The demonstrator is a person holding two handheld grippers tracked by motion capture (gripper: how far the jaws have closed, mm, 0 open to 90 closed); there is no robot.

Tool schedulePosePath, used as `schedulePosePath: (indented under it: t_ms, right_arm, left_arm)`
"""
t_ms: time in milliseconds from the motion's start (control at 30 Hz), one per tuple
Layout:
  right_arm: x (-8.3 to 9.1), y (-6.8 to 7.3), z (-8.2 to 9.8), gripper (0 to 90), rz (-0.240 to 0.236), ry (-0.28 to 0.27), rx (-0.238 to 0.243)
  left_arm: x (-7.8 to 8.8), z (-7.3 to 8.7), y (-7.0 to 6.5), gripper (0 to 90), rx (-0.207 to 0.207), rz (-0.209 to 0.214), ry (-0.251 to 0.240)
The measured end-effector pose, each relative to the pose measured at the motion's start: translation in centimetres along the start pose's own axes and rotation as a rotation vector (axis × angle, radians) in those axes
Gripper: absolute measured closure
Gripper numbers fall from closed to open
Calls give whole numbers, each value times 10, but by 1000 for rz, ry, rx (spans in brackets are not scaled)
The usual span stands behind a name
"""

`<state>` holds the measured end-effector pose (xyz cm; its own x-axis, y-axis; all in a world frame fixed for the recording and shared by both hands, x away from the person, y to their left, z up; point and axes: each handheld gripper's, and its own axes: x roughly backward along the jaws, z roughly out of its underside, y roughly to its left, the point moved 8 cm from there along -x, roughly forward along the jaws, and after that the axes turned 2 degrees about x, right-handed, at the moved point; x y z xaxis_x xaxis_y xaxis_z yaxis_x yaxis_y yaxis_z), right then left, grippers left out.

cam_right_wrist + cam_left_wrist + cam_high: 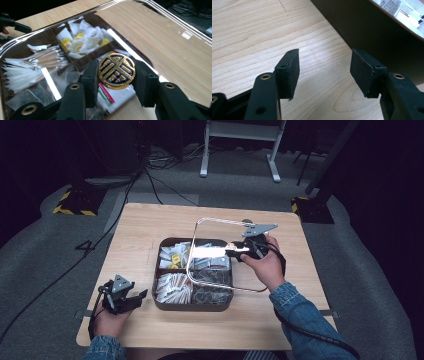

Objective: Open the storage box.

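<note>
- Big picture first: the wooden table (150,227) carries a dark compartmented box (194,306) packed with sachets, and above it hangs the clear lid (197,240), tipped up at an angle and held off the box by the right gripper (239,249).
- The lid is where it could go wrong: it is broad, glossy and held by one small point, so as I read it, any swing or jerk of the wrist could lever it loose or twist it in the grip.
- Next risk: its low edge sits close over the near compartments, and a dip could clip the box rim or drag across the white sachets (15,72) and yellow-labelled packets (75,41).
- The left gripper (134,296) rests on the table just beside the box's left wall (372,35), jaws spread with nothing between them, so it offers no bracing; if the lid catches, the box could slide.
- Smallest piece, biggest job: the gold-and-black round knob (116,71) sits squarely between the right gripper's pads (90,80), clamped from both sides.
- A round knob can pivot in a two-sided pinch, so I'd expect the lid to droop if it is tilted further.
</note>
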<state>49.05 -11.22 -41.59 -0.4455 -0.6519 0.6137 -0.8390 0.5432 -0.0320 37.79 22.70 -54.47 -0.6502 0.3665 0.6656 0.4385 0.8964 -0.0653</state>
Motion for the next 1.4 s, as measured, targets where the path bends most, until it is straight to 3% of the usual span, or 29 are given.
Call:
schedulePosePath:
  t_ms: [433,767,1067,1400]
  right_arm:
    - [44,-46,34,585,70,2,-54]
    - [69,-74,70,585,103,14,-98]
    - [77,-97,103,585,124,30,-154]
    - [70,-115,140,585,134,63,-190]
  left_arm:
    - [0,4,3,411,-12,-2,29]
    - [3,5,6,409,23,0,24]
    - [3,5,7,405,30,-3,23]
    - [4,5,6,401,27,-5,21]
